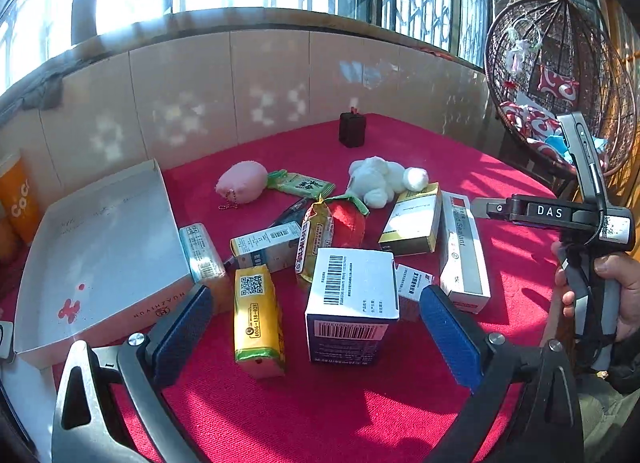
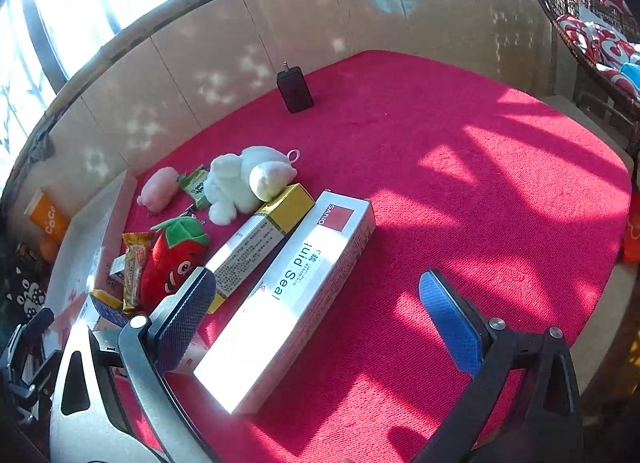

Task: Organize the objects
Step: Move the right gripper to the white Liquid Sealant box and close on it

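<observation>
Both empty, jaws wide: left hand-held gripper [image 1: 316, 327] lines up barcode box [image 1: 352, 303]; right hand-held gripper [image 2: 316, 319] straddles sealant box [image 2: 292, 295]; open tray [image 1: 100, 259] waits at desk's left edge.

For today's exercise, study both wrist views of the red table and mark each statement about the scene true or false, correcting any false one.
1. Both grippers are open and hold nothing. True: left gripper, right gripper.
2. The white tray is packed with boxes. False: nothing lies inside it.
3. The white plush toy rests partly on the yellow-ended box. True.
4. The black charger lies buried in the pile. False: it stands alone near the wall.
5. The strawberry plush is blue. False: it is red with a green top.
</observation>
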`<state>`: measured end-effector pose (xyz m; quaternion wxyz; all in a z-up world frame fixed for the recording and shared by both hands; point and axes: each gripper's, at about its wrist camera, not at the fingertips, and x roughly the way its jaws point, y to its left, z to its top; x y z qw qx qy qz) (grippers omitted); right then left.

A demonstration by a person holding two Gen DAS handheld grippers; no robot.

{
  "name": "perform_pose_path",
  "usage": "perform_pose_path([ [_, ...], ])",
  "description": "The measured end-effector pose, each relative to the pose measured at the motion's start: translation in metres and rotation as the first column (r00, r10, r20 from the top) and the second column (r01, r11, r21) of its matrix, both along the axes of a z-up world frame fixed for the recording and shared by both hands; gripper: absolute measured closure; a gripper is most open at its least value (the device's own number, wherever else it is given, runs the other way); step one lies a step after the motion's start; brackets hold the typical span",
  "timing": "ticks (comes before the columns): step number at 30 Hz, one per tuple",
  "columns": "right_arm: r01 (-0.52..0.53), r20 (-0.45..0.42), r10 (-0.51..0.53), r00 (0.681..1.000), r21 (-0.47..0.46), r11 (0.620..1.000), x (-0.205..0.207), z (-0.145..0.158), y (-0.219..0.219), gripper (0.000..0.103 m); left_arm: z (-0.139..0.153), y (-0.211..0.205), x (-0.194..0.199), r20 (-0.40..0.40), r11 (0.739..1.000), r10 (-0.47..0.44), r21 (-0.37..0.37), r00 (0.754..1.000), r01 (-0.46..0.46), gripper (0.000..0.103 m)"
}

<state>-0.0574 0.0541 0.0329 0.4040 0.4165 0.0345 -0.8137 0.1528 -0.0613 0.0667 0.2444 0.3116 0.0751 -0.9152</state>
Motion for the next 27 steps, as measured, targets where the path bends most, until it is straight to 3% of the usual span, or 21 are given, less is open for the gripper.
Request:
perform_pose_path([
  [9,-0.051,-0.092,0.069,0.993,0.186,0.981,0.024,-0.015,-0.035,0.0,-0.015,0.007,-0.032,0.112,0.997,-0.061,-0.045,0.992,0.066,0.001],
  [19,-0.118,-0.167,0.189,0.968,0.363,0.924,0.041,-0.037,-0.058,0.0,-0.027,-0.002,-0.029,0.117,0.999,-0.002,0.033,0.993,-0.002,0.009],
  [23,-0.064,-0.19,0.143,0.971,0.367,0.928,0.025,-0.033,-0.031,0.001,-0.026,0.0,-0.024,0.087,0.998,-0.016,0.059,0.996,0.011,0.013],
  [27,-0.055,-0.161,0.108,0.981,0.3,0.952,0.007,-0.024,-0.013,0.005,-0.034,-0.004,-0.031,0.107,0.994,-0.025,0.108,0.994,0.014,0.031],
])
